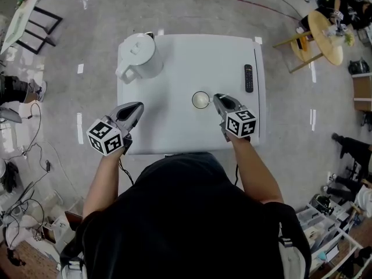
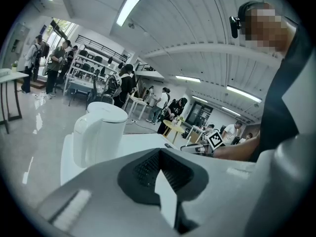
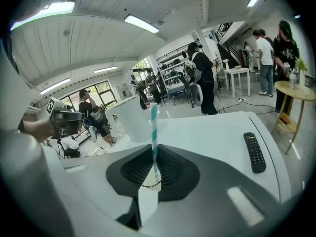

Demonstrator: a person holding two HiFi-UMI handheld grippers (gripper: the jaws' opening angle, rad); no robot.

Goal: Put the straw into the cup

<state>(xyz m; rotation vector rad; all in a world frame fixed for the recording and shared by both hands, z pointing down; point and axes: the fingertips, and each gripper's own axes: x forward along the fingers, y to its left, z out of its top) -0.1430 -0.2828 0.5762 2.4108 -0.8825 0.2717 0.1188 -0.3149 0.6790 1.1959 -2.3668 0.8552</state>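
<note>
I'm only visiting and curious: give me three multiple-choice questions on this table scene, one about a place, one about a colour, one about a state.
1. Where on the white table does the flat black remote control lie?
A) beside the big jug
B) near the right edge
C) at the front edge

2. Which colours band the striped drinking straw?
A) red and white
B) teal and white
C) black and yellow

3. What does the left gripper hold?
A) nothing
B) the straw
C) a cup

Answers: 1 B, the head view shows it by the right edge; 2 B, teal bands show in the right gripper view; 3 A, its jaws meet on nothing.
</note>
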